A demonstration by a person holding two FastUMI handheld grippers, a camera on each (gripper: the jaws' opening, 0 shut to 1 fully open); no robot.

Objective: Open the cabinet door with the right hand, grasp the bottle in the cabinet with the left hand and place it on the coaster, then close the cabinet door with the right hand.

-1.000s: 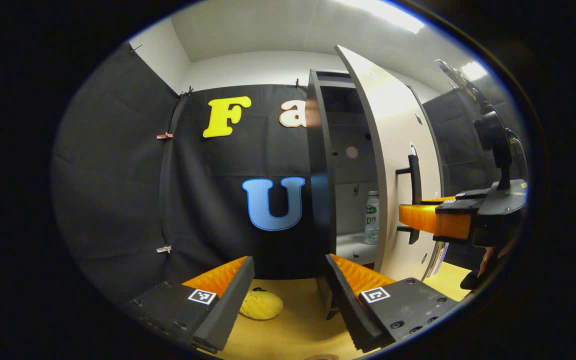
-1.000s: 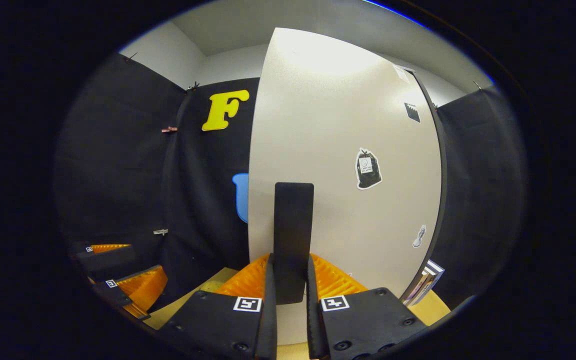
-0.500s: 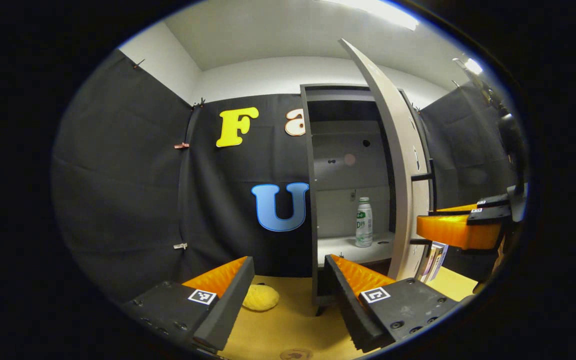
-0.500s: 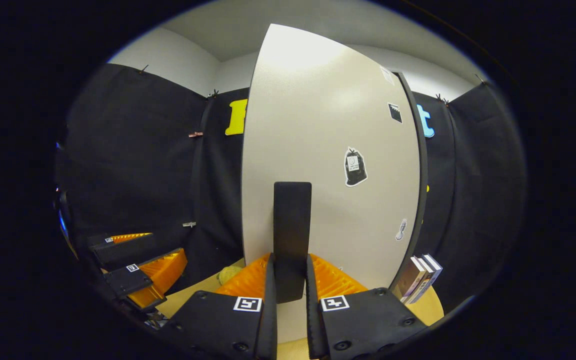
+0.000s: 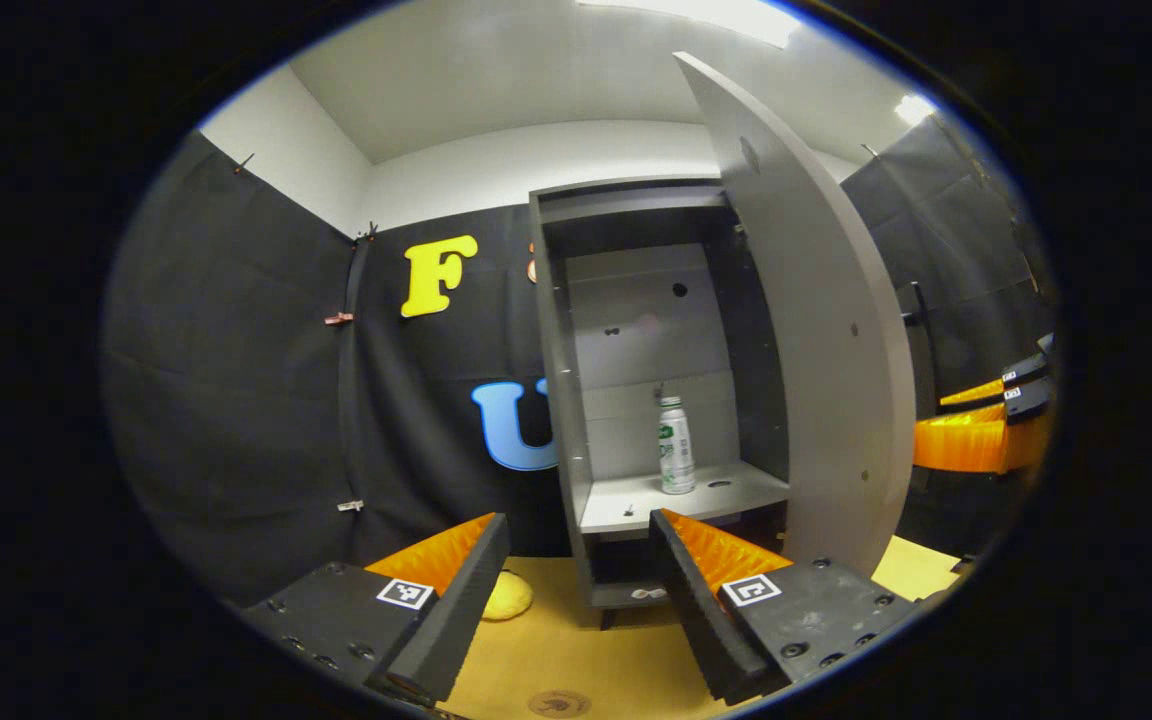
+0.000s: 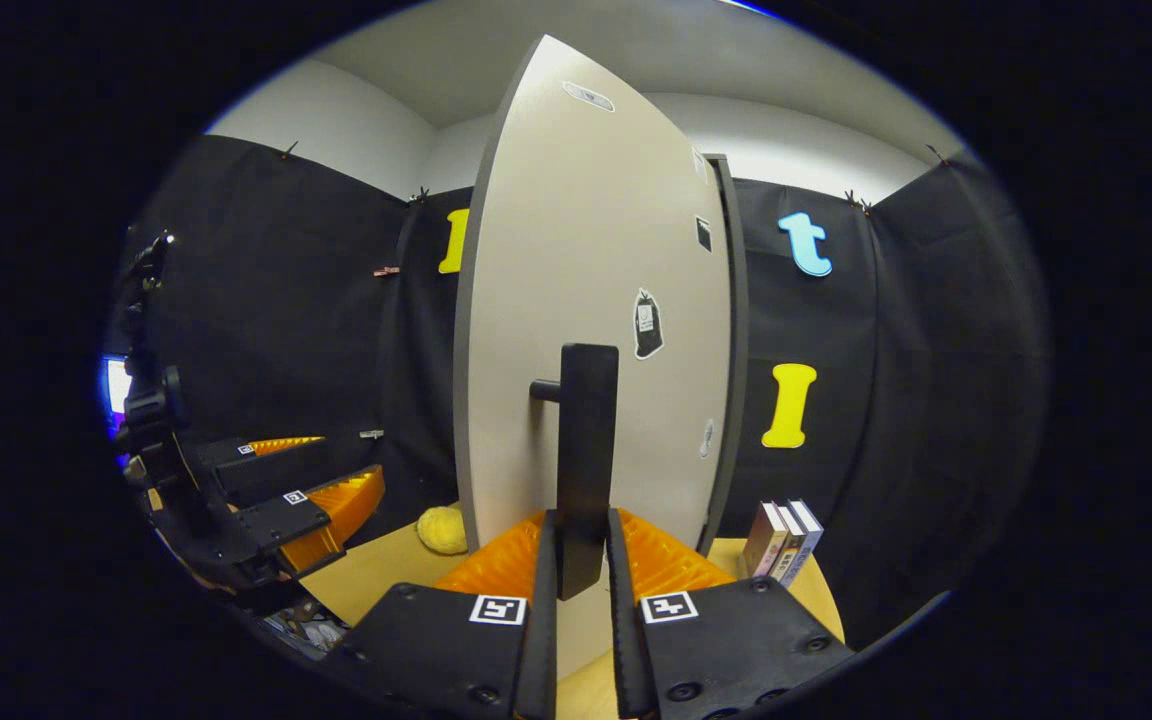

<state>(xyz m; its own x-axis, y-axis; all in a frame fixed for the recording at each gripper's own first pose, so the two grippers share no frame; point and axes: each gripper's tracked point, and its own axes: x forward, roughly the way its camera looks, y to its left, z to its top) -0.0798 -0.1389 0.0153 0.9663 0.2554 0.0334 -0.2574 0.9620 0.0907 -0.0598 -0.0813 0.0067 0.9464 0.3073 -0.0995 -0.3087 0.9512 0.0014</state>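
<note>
A grey cabinet (image 5: 636, 240) stands against the back wall with its door (image 5: 826, 330) swung wide open. A small white bottle (image 5: 676, 445) with a green label stands upright on the cabinet shelf (image 5: 626, 500). My left gripper (image 5: 576, 570) is open and empty, well short of the cabinet and pointing at it. In the right gripper view the door (image 6: 586, 250) is seen from outside, and my right gripper (image 6: 576, 565) is shut on its black bar handle (image 6: 586, 440). That right gripper (image 5: 976, 435) also appears past the door's edge in the left gripper view. A round coaster (image 5: 556, 703) lies on the wooden table just below my left fingers.
A yellow soft ball (image 5: 508, 595) lies on the table left of the cabinet's foot, the same ball (image 6: 441, 528) showing beside the door. Three books (image 6: 784, 540) stand upright on the table right of the door. Black cloth walls close the booth.
The door has swung much further open, pulled by my right gripper on the handle. The cabinet's inside and the bottle have come fully into sight. My left gripper stays open.
</note>
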